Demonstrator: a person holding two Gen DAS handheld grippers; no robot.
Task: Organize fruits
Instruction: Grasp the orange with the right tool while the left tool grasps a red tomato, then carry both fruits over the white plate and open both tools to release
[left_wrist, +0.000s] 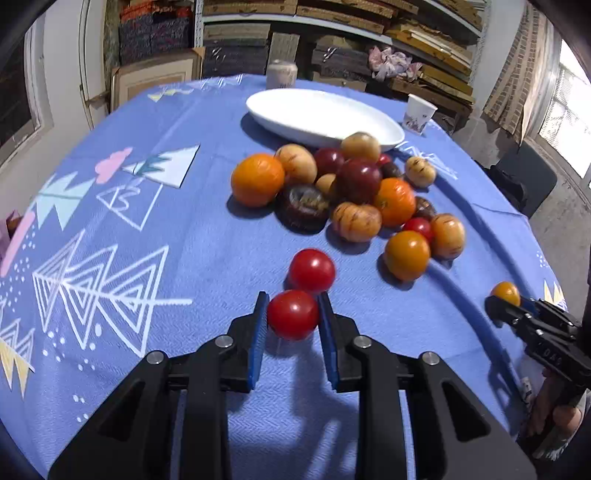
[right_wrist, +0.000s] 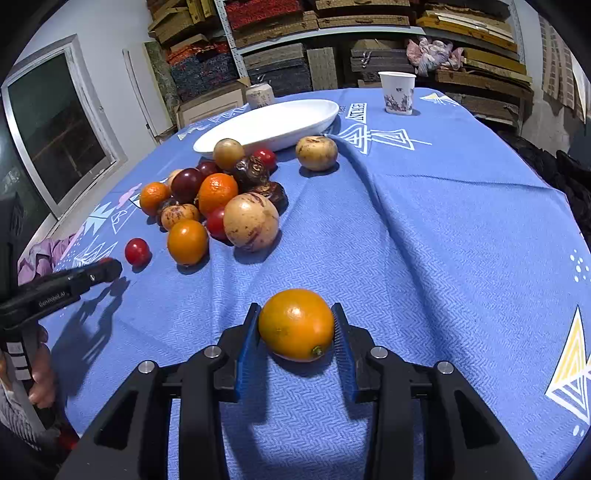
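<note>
While the left gripper pinches a tomato and the right gripper clamps an orange, both just above the cloth short of the pile, too hard a squeeze could burst the tomato or pop either round fruit loose.

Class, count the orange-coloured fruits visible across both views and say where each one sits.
4 orange fruits: one between the right gripper fingers, one at the pile's near edge, two within the pile. Others may be hidden.

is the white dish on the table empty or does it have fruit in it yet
Empty, as far as shows. The white dish has a bare inside in both views; the fruit pile lies on the blue tablecloth beside it.
</note>
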